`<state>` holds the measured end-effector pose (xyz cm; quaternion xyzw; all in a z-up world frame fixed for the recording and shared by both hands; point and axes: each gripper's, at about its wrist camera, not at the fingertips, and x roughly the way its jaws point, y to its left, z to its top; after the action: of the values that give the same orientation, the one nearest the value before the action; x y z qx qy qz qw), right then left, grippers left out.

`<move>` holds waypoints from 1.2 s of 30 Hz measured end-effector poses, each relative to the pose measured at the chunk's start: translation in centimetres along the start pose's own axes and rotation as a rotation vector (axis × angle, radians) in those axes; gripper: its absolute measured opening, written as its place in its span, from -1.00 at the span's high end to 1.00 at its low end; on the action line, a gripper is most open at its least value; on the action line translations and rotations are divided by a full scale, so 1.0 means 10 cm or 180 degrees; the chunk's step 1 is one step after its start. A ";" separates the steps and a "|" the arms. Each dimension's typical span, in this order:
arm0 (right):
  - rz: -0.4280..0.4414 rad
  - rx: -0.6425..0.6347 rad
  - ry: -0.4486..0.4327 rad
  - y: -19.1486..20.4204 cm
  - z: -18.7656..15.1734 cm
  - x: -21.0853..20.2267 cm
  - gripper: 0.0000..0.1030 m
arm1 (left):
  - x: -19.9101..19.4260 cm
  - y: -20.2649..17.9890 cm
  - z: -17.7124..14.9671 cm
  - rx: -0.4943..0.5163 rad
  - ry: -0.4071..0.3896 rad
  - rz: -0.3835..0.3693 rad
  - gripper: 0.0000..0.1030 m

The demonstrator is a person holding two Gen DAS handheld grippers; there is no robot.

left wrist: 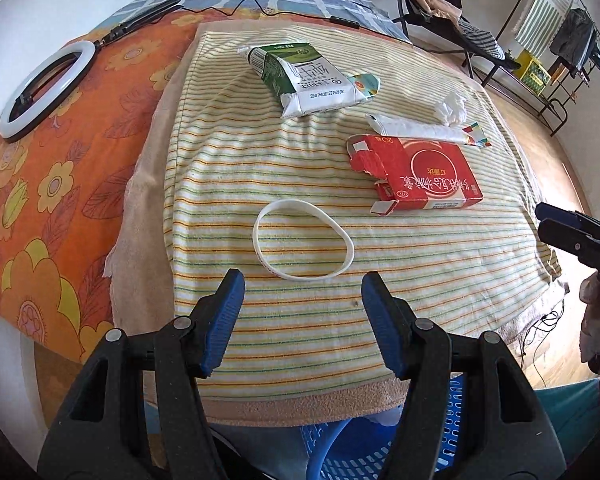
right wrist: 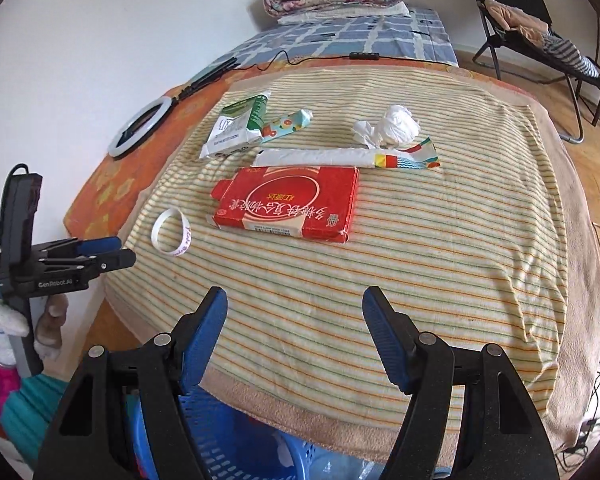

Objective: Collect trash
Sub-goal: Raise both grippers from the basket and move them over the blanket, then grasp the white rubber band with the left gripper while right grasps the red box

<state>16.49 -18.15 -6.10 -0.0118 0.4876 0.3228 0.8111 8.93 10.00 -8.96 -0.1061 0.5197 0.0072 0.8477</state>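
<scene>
Both grippers hang over the near edge of a bed covered by a cream towel with thin orange and green stripes (left wrist: 300, 320), and neither grasps anything. The left gripper (left wrist: 302, 298) is released, its blue-padded fingers spread wide just short of a white rubber wristband (left wrist: 303, 239) lying flat on the towel. The right gripper (right wrist: 294, 316) is likewise released, fingers apart above bare striped cloth, with the trash spread out ahead of it. Nearest is a flattened red cardboard carton with a torn flap (right wrist: 290, 204); in the left wrist view the same carton (left wrist: 418, 172) lies right of the wristband and apart from it. Just behind the carton lies a long white paper wrapper with a colourful printed end (right wrist: 348, 157), and touching its far side is a crumpled white tissue wad (right wrist: 392, 126). Further left sits a crushed green-and-white milk carton (right wrist: 236, 130) with a small teal patterned wrapper (right wrist: 286, 122) against its right side. Below the bed's near edge, under both grippers, is a blue perforated plastic basket (right wrist: 228, 436). On the orange flowered sheet (left wrist: 60, 152) to the left rests a white ring light (left wrist: 46, 90), its black cable running across the bed.
</scene>
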 end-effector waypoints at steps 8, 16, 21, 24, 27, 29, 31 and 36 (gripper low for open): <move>0.0212 -0.0366 0.0196 0.10 0.55 0.45 -0.36 | 0.18 0.10 0.17 -0.0056 0.0058 -0.0025 -0.04; 0.0252 -0.0585 0.0383 0.18 0.78 0.91 -0.36 | 0.35 0.19 0.21 -0.0100 0.0155 -0.0022 0.14; 0.0324 -0.0456 0.0435 0.11 0.90 1.13 -0.36 | 0.45 0.22 0.20 -0.0084 0.0220 0.0001 0.36; 0.0303 -0.0481 0.0421 0.13 0.97 1.18 -0.36 | 0.47 0.23 0.21 -0.0084 0.0215 0.0016 0.39; 0.0280 -0.0473 0.0500 0.12 1.00 1.26 -0.36 | 0.47 0.23 0.22 -0.0078 0.0203 0.0040 0.57; 0.0269 -0.0511 0.0570 0.14 0.98 1.28 -0.36 | 0.48 0.24 0.22 -0.0076 0.0208 0.0069 0.71; 0.0310 -0.0523 0.0636 0.14 0.93 1.25 -0.36 | 0.48 0.24 0.23 -0.0072 0.0201 0.0082 0.78; 0.0251 -0.0730 0.0716 0.25 0.70 1.02 -0.36 | 0.48 0.25 0.22 -0.0045 0.0176 0.0135 0.87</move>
<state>23.89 -8.64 -9.78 -0.1211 0.5354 0.4045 0.7315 12.73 12.39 -12.65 -0.1012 0.5450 0.0259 0.8319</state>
